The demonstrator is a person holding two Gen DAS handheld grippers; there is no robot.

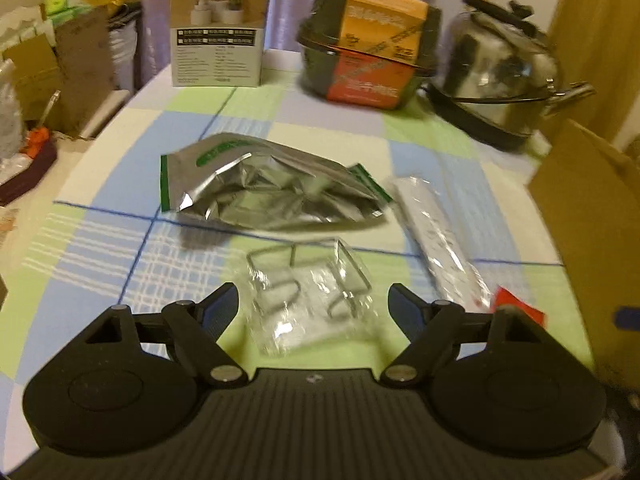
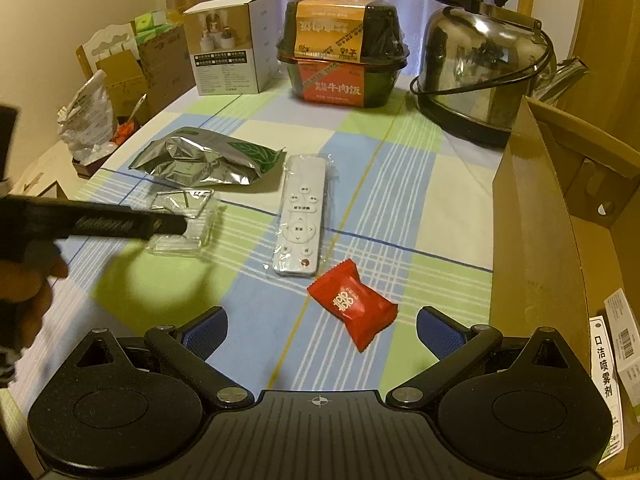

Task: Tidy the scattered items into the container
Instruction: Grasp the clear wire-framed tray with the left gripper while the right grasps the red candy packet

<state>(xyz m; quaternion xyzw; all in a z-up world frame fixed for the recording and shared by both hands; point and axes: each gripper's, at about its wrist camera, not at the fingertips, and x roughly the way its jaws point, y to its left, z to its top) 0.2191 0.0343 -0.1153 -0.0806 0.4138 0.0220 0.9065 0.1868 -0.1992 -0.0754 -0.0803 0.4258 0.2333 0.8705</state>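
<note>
A clear plastic packet [image 1: 310,280] with metal clips lies on the checked tablecloth, right between the fingertips of my open left gripper [image 1: 314,302]. From the right wrist view, the left gripper [image 2: 176,226] hovers over this clear packet [image 2: 188,236]. Behind it lies a crumpled silver foil pouch [image 1: 272,188] [image 2: 208,160]. A white remote [image 2: 302,216] [image 1: 436,236] in plastic wrap lies mid-table. A red candy packet [image 2: 354,306] [image 1: 518,306] sits just ahead of my open right gripper [image 2: 322,326], not touching it. The cardboard box [image 2: 540,220] [image 1: 592,240] stands open at the right.
Along the table's far edge stand a white product box [image 2: 232,48], a black and orange meal bowl [image 2: 344,56] and a steel kettle [image 2: 480,64]. Cartons and bags are piled beyond the table's left edge [image 2: 120,72]. A hand [image 2: 24,280] holds the left gripper.
</note>
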